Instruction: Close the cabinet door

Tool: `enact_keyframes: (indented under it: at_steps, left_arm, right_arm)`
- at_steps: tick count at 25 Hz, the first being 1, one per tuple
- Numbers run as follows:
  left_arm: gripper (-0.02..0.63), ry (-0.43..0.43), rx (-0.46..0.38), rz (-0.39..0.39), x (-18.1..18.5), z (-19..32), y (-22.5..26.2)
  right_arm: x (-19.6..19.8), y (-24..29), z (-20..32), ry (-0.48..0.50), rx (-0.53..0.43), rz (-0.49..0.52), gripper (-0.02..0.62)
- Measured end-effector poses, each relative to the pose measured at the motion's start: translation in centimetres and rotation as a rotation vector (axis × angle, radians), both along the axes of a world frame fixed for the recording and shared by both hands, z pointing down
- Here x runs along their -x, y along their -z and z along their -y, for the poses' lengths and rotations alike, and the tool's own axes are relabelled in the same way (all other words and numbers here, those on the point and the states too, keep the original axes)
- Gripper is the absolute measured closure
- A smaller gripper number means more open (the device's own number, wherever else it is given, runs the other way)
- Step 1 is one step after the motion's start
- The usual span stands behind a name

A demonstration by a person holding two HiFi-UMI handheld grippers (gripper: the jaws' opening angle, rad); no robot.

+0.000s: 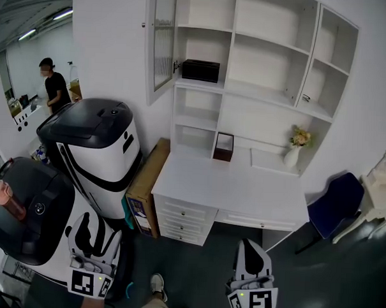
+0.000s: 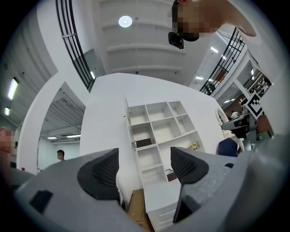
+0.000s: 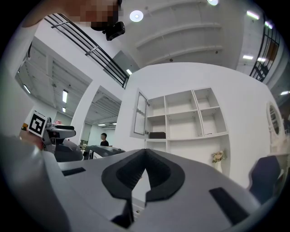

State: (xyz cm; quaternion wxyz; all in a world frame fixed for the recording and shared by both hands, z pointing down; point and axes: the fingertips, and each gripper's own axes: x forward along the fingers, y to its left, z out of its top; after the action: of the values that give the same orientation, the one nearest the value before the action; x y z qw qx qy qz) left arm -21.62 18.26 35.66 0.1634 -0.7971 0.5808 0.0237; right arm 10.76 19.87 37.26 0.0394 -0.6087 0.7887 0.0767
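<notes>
The white shelf unit (image 1: 261, 64) stands against the wall above a desk. Its glass-paned cabinet door (image 1: 163, 43) at the upper left stands swung open toward me. The same door shows edge-on in the left gripper view (image 2: 127, 122) and angled out in the right gripper view (image 3: 140, 113). My left gripper (image 1: 95, 227) is low at the left, far from the door, its jaws wide open (image 2: 144, 165) with nothing between them. My right gripper (image 1: 251, 245) is low at the right, jaws shut together (image 3: 145, 165) and holding nothing.
A black box (image 1: 200, 70) sits on the shelf beside the door. A brown box (image 1: 223, 146) and a flower vase (image 1: 295, 145) stand on the white desk (image 1: 236, 190). A black-and-white machine (image 1: 94, 146), a cardboard box (image 1: 147, 186) and a blue chair (image 1: 334, 204) flank the desk. A person (image 1: 54, 83) stands far left.
</notes>
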Motion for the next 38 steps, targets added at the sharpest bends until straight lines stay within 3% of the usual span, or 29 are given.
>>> enact_keyframes:
  at_steps: [8,21,29,38]
  left_arm:
    - [0.267,-0.075,0.016,-0.014,-0.8,10.8,-0.7]
    - [0.267,-0.227,0.011,-0.016,2.1,29.7,0.7]
    - [0.267,-0.28,-0.021,-0.015,0.1,37.1,2.8]
    - [0.267,-0.267,-0.078,0.015,-2.8,43.9,5.4]
  right_arm:
    - [-0.3,-0.3,8.4,-0.068,0.016,-0.018,0.597]
    - [5.1,4.3,24.3,-0.176,-0.031,-0.06,0.597]
    - [4.8,3.5,29.4,-0.2,0.006,-0.071,0.597]
    - [1.7,4.5,35.3,-0.157,-0.044,-0.067,0.597]
